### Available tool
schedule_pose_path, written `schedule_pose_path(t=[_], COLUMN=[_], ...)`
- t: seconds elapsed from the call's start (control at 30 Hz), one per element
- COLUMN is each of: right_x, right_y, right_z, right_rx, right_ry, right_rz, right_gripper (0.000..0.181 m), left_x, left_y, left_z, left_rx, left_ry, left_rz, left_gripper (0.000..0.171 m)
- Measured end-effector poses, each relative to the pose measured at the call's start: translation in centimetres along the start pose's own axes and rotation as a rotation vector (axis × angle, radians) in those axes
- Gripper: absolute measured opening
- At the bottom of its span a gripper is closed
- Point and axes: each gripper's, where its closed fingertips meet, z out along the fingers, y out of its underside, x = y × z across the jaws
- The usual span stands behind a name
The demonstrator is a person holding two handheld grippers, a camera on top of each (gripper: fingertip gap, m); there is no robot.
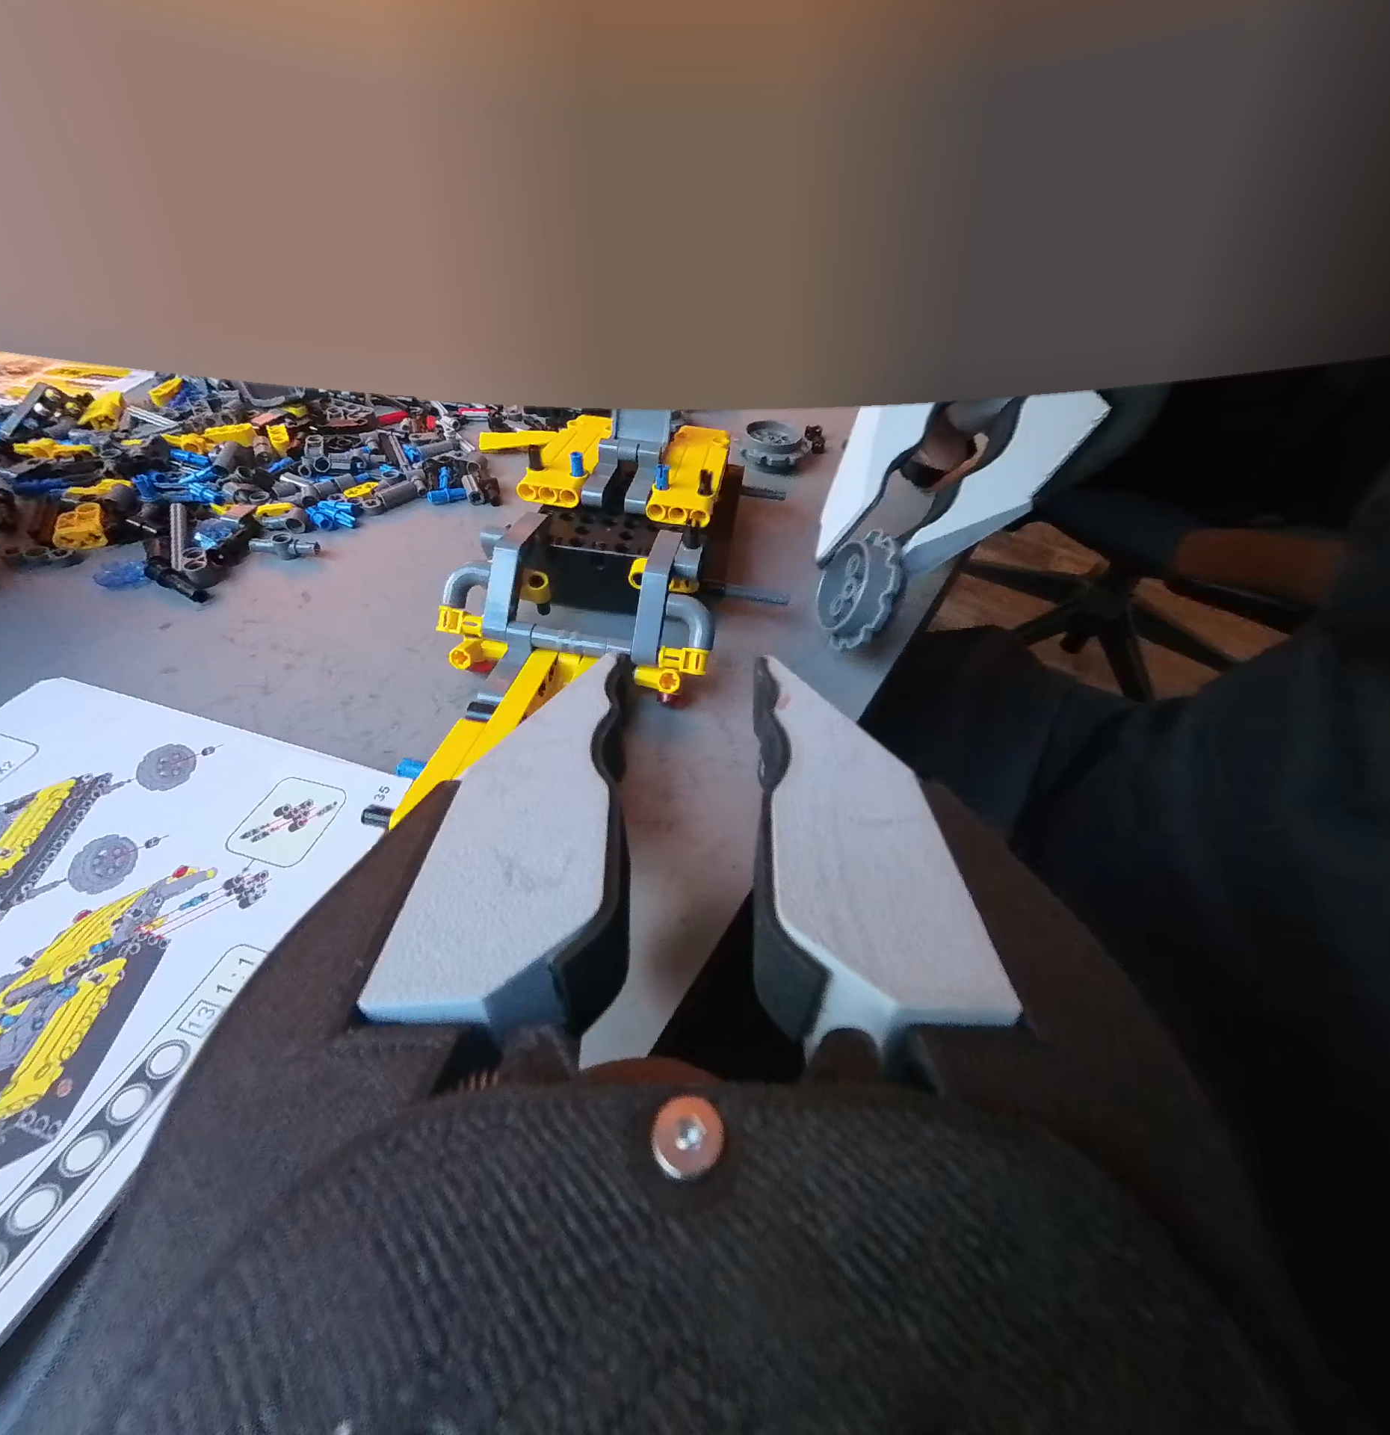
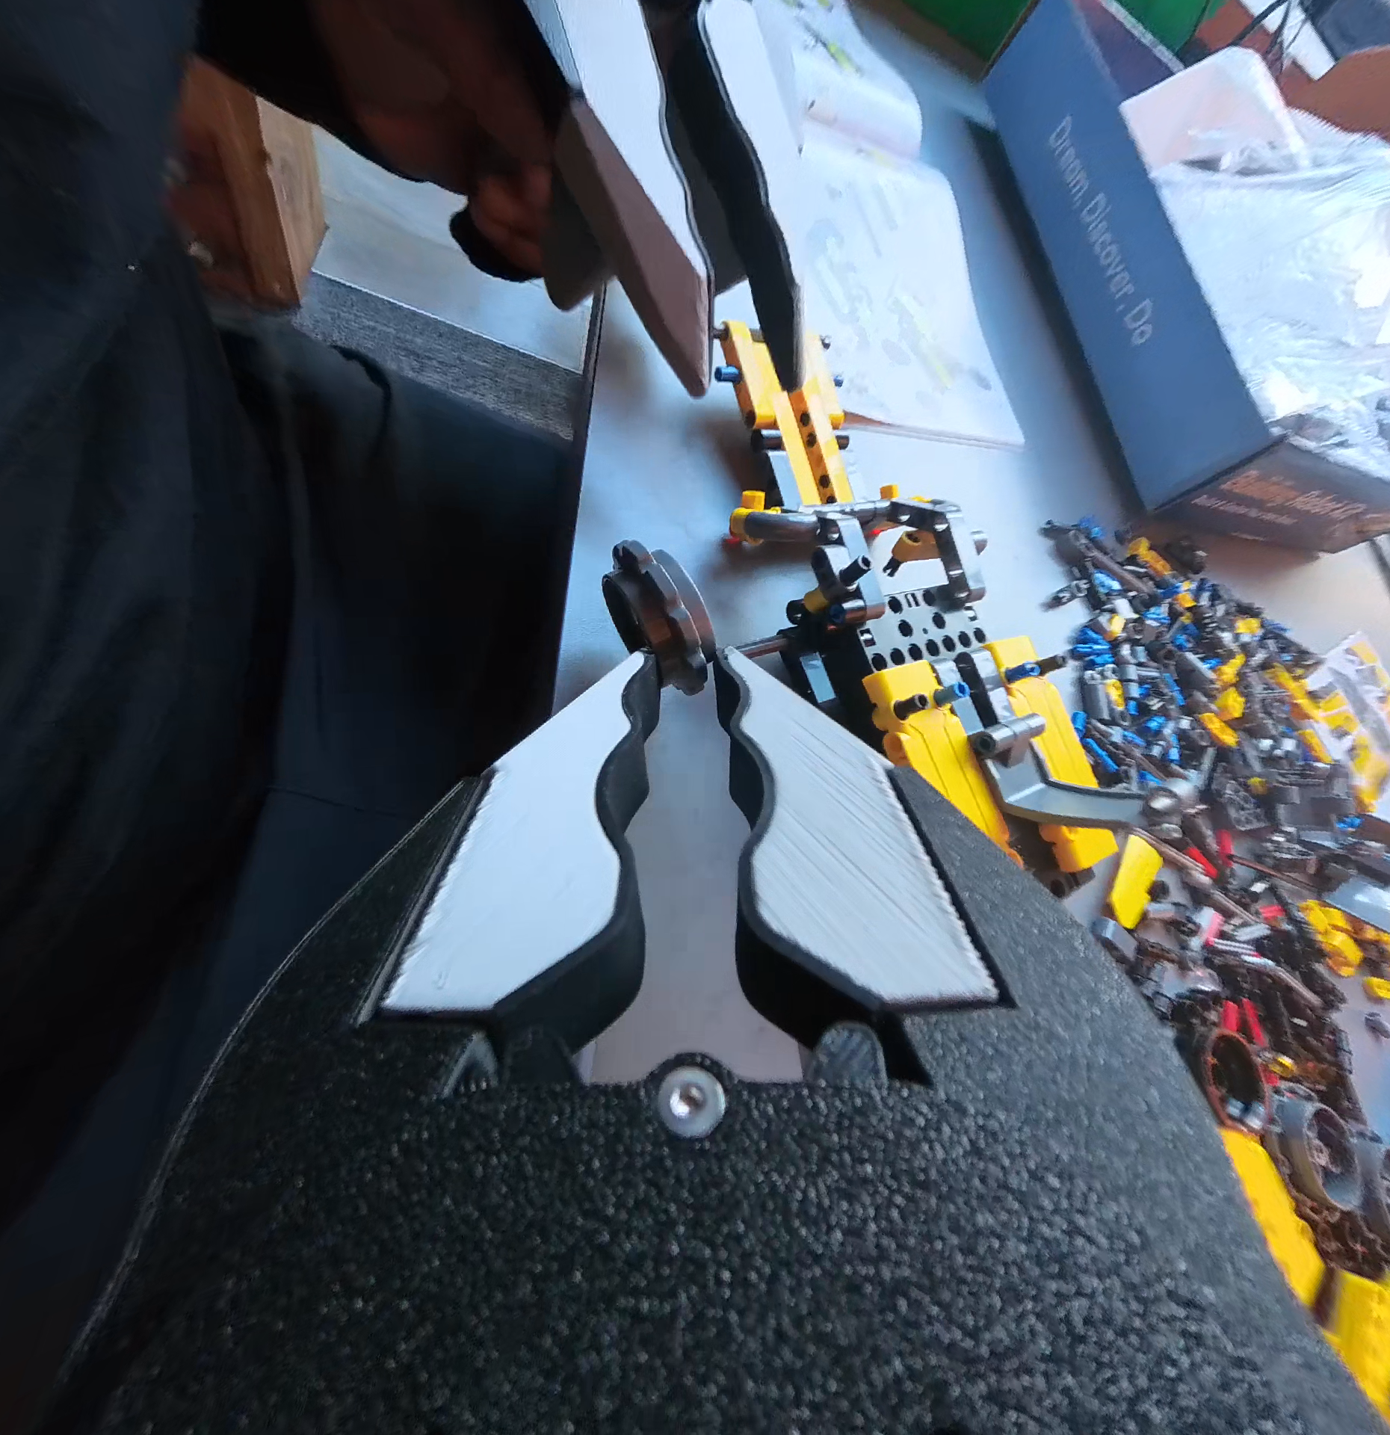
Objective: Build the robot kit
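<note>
A partly built yellow, grey and black brick vehicle [image 1: 599, 559] lies on the grey table [image 1: 327, 644]. My left gripper [image 1: 692, 672] is open and empty just in front of it, its left finger over the yellow beam [image 1: 474, 738]. My right gripper [image 2: 682, 660] is shut on a grey toothed wheel hub [image 2: 653, 606] and holds it upright at the table's edge, close to the end of a thin axle [image 2: 758, 644] that sticks out of the vehicle [image 2: 909, 644]. The hub [image 1: 860, 590] and right gripper [image 1: 863, 555] also show in the left wrist view. The left gripper [image 2: 742, 384] shows above the yellow beam [image 2: 812, 435] in the right wrist view.
A big pile of loose parts [image 1: 210, 481] lies left of the vehicle, and it also shows in the right wrist view [image 2: 1220, 738]. An open instruction booklet [image 1: 133, 893] lies near left. A second hub [image 1: 771, 444] lies behind. A blue box [image 2: 1127, 272] stands beyond. The table edge [image 1: 901, 660] and a chair base [image 1: 1127, 606] are right. The tips of one gripper are about 8 cm away from the tips of the other.
</note>
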Motion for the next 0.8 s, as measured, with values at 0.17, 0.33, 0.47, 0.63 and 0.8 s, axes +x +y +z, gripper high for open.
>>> schedule_pose_path(t=[0.17,0.33,0.47,0.63,0.8], right_x=[0.7,4.4,9.3,10.6,10.1], right_y=[-0.7,0.7,7.1,14.2,16.6], right_z=[-1.9,-6.9,-13.3,-16.1,-15.3], right_rx=[0.014,-0.042,-0.268,-0.537,-0.679], right_ry=[0.076,0.312,0.597,0.666,0.596], right_rz=[-0.004,0.025,0.122,0.187,0.056], right_gripper=[0.014,0.014,0.013,0.013,0.014], left_x=[0.0,0.1,0.1,0.2,0.1], left_y=[0.2,0.2,-0.1,0.3,0.5], left_z=[0.2,0.1,-0.1,0.1,0.2], left_rx=[-0.018,-0.015,-0.002,-0.02,-0.034], left_ry=[-0.017,-0.018,-0.021,-0.018,-0.03], left_rz=[0.03,0.026,0.015,0.016,0.027], left_gripper=[0.027,0.026,0.024,0.024,0.024])
